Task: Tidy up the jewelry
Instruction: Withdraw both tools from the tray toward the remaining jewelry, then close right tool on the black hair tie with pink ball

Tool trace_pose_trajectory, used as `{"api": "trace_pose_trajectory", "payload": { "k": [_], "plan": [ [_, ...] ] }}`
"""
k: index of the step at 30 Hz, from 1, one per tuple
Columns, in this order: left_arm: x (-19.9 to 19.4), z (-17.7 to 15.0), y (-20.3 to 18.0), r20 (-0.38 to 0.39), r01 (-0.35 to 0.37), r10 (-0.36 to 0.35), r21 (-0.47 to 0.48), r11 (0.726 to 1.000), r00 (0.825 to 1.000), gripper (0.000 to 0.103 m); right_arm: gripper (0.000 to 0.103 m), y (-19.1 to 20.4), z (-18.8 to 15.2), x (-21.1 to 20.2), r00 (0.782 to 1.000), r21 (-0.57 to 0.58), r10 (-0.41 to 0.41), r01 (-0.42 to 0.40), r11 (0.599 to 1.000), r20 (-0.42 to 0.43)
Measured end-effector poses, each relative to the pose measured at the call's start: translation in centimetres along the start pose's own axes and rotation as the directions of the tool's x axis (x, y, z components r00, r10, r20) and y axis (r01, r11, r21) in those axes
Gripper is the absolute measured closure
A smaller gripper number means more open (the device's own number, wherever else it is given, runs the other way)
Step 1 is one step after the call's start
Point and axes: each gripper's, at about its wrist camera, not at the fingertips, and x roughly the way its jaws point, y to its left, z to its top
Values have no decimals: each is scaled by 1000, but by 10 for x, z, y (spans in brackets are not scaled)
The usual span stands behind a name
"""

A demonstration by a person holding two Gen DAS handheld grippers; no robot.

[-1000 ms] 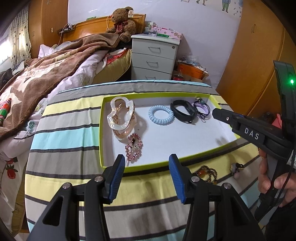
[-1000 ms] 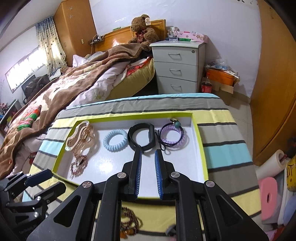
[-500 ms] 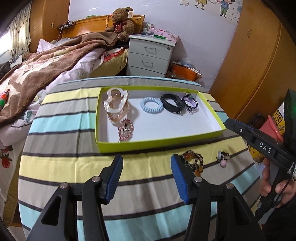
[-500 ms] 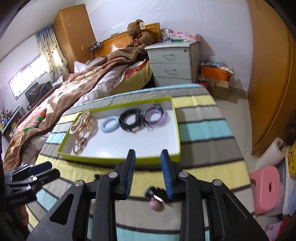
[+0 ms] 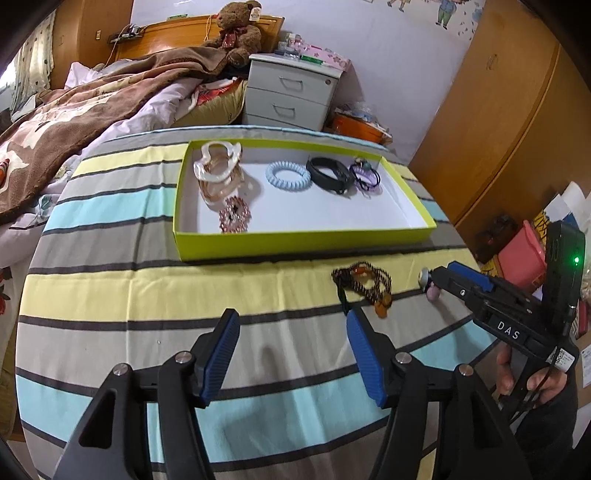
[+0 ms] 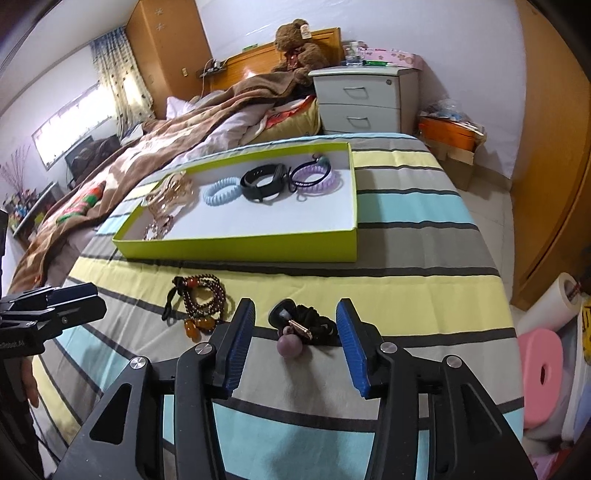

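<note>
We see a teddy bear [image 6: 295, 44] sitting against the headboard [image 5: 166, 35], above a brown blanket [image 5: 85, 99] rumpled over the bed. A grey nightstand [image 6: 365, 99] stands beside it, an orange box [image 6: 448, 134] next along, and a pink stool [image 6: 541, 373] lower right.

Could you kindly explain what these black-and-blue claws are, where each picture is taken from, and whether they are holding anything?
There is no robot here: a person holds a two-finger gripper in each hand, with a camera on each looking along its fingers. One picture looks past the left gripper, the other past the right gripper. Both are opening and hold nothing; a black hair tie with a pink bead lies between the right one's fingers. On the striped cloth lie a brown bead bracelet and a green tray with more pieces.
</note>
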Motion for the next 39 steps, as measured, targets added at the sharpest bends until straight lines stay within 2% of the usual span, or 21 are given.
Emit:
{"api": "trace_pose_trajectory", "payload": {
  "k": [8, 21, 28, 39],
  "plan": [
    [7, -6, -5, -37, -9, 9, 6, 1000, 999, 37, 56, 1, -2, 16, 998, -64, -39, 36, 997, -58],
    [13, -7, -13, -63, -27, 28, 14, 1000, 998, 37, 56, 7, -4, 17, 995, -137, -71, 61, 989, -68],
    [16, -5, -15, -67, -21, 21, 4, 1000, 998, 37, 74, 4, -6, 12, 992, -128, -110, 103, 987, -56],
    [24, 9, -36, -54, -8, 10, 42, 999, 998, 37, 79, -6, -12, -5, 991, -104, -130, 128, 986, -15]
  ]
}}
